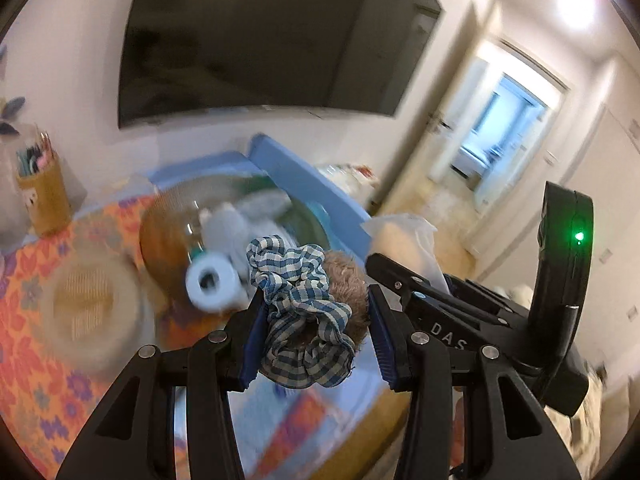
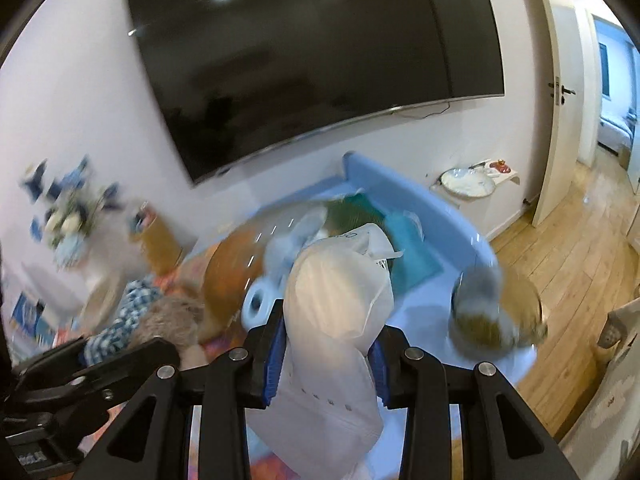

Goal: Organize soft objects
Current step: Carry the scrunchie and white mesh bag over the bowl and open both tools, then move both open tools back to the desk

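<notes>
My left gripper [image 1: 316,320] is shut on a blue-and-white checked cloth scrunchie [image 1: 296,300] with a brown furry soft object [image 1: 346,280] behind it, held above the table. My right gripper [image 2: 326,344] is shut on a white plastic bag [image 2: 340,300] with something pale inside; the bag also shows in the left wrist view [image 1: 404,236]. The left gripper and the scrunchie [image 2: 128,312] appear at lower left of the right wrist view. An amber glass bowl [image 1: 168,232] ahead holds soft toys and a white paper roll [image 1: 214,280].
The table has an orange floral cloth [image 1: 36,340] and a blue tray [image 2: 404,196]. A pale round basket [image 1: 88,300] and a pen cup [image 1: 44,192] stand at left. A small amber bowl [image 2: 492,312] sits near the table's right edge. A large TV [image 1: 260,36] hangs behind.
</notes>
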{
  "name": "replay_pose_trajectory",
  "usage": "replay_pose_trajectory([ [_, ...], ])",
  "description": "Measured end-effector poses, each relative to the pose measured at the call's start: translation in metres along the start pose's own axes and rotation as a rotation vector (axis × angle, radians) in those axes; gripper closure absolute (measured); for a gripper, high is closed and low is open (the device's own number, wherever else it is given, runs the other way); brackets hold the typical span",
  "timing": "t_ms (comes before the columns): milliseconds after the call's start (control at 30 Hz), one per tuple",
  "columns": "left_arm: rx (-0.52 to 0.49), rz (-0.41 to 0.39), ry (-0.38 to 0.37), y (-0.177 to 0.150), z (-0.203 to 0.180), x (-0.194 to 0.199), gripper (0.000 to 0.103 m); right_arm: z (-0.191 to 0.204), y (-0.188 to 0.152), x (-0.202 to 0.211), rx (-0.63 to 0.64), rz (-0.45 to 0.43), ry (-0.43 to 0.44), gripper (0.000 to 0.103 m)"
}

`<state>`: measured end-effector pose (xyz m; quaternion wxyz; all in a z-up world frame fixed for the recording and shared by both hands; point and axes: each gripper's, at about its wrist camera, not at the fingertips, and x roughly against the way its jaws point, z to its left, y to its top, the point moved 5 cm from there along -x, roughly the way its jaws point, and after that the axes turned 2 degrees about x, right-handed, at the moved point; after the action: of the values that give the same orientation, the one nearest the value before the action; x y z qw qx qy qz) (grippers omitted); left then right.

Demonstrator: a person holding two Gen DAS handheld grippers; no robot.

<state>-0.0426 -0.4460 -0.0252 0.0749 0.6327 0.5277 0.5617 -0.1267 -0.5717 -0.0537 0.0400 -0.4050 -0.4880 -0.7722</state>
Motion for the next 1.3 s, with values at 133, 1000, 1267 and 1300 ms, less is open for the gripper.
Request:
replay_pose_trajectory([
  [133, 0.034, -0.039, 0.166, 0.026, 0.008, -0.036, 0.059, -0.017, 0.039, -0.048, -0.009, 0.054, -0.001, 0.067],
  [1000, -0.050, -0.089, 0.206, 0.002, -0.041, -0.016, 0.026, -0.036, 0.058, -0.045, 0.095, 0.095, -0.101, 0.047],
  [1267, -0.109, -0.050, 0.149, -0.062, -0.041, 0.059, 0.025, -0.003, -0.006, 0.040, 0.100, 0.049, -0.050, 0.043],
  [1300, -0.123, -0.052, 0.160, -0.072, -0.036, 0.065, 0.025, 0.005, -0.018, 0.049, 0.110, 0.039, -0.023, 0.042],
])
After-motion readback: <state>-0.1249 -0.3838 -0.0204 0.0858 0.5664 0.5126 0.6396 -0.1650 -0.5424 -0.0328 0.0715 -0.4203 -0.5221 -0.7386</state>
